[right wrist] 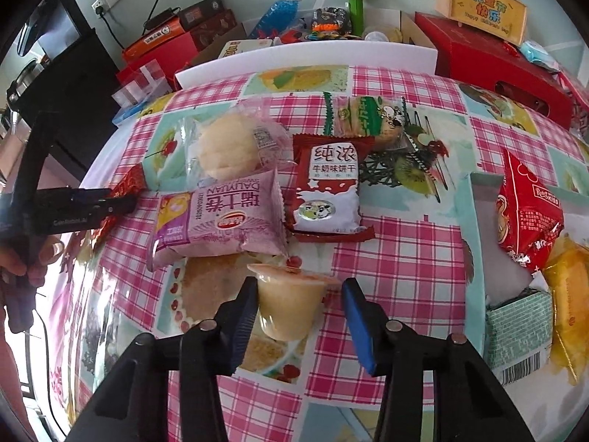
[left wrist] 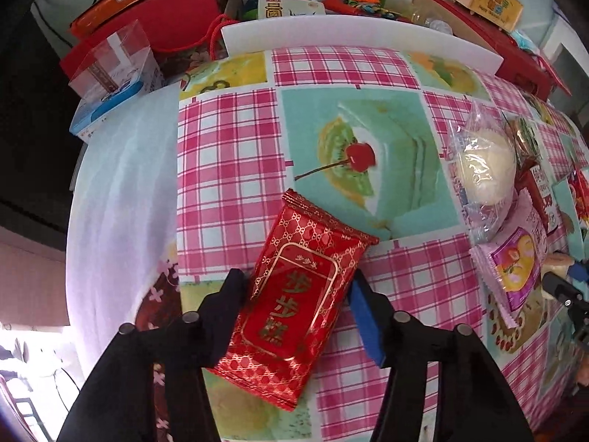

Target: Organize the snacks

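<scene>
In the left wrist view my left gripper [left wrist: 298, 283] is open around a red and gold snack packet [left wrist: 294, 294] lying on the checked tablecloth [left wrist: 228, 154]; the fingers flank it with small gaps. In the right wrist view my right gripper [right wrist: 300, 287] is open around a small clear jelly cup [right wrist: 289, 304] standing on the cloth; the left finger [right wrist: 243, 309] is close to it, the right stands apart. Beyond lie a purple cake packet [right wrist: 221, 221], a wrapped pale bun [right wrist: 228, 147], a red milk biscuit packet [right wrist: 327, 188] and a green biscuit packet [right wrist: 364, 118].
A white tray [right wrist: 515, 280] at the right holds a red Kiss packet [right wrist: 526, 210], a green box [right wrist: 519, 328] and a yellow packet [right wrist: 570, 309]. A white foam strip [left wrist: 360, 33] edges the table's far side, with boxes, a bottle and clutter behind. The left gripper also shows at the left [right wrist: 73, 206].
</scene>
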